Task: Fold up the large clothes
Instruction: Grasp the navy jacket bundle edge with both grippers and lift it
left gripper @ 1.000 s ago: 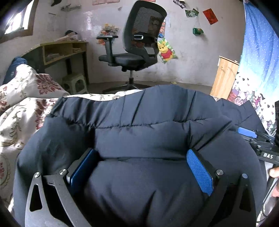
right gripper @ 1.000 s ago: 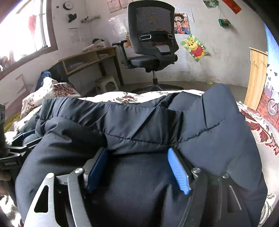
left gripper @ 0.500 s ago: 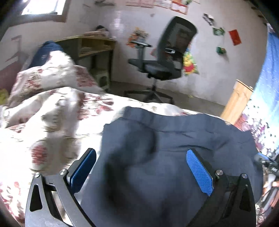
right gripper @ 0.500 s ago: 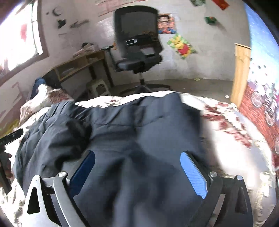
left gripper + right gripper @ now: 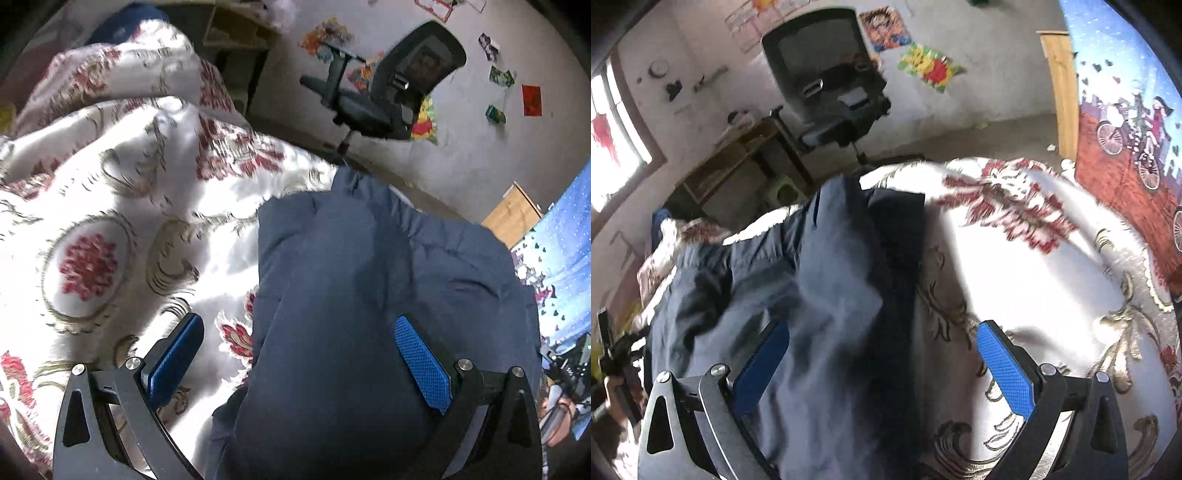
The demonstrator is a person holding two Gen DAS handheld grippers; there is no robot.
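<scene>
Having let go of the dark jacket (image 5: pixel 369 295) a moment ago, the left gripper (image 5: pixel 299 354) and right gripper (image 5: pixel 882 365) both hang spread above it, the bundle lying folded on the flowered bedspread (image 5: pixel 110 221), so this fold looks done.

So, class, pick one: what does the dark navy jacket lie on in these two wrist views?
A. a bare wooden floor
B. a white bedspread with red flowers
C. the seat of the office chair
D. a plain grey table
B: in both views the navy jacket rests on the white bedspread with red flowers; the office chair stands apart behind.
</scene>
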